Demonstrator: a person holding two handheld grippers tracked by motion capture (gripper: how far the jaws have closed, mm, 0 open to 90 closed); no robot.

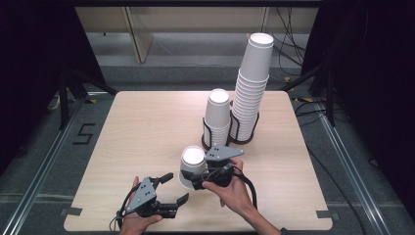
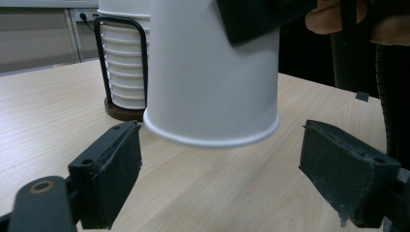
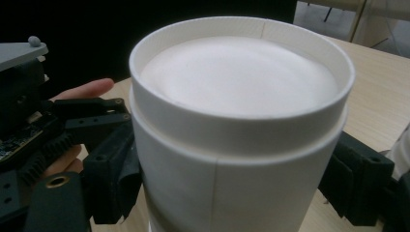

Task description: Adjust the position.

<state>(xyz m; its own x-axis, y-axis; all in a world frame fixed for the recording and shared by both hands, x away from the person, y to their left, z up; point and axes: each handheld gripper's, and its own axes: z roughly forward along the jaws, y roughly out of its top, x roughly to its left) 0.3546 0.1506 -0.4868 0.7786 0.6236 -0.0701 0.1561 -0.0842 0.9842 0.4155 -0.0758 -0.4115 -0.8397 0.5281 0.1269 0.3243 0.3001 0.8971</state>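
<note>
With my right gripper (image 1: pixel 195 182) clamped on the inverted cups (image 1: pixel 192 165), I'd bring the wide-open left gripper (image 1: pixel 175 189) under the rim, gently.

Upturned white paper cup (image 2: pixel 212 72) above table (image 2: pixel 48 106), between spread black fingers (image 2: pixel 109 169)

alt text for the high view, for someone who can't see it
A person's right gripper holds an upturned white paper cup just above a wooden table, with the left gripper open beside it. Behind stand two stacks of cups in wire holders, short stack and tall stack.
</note>
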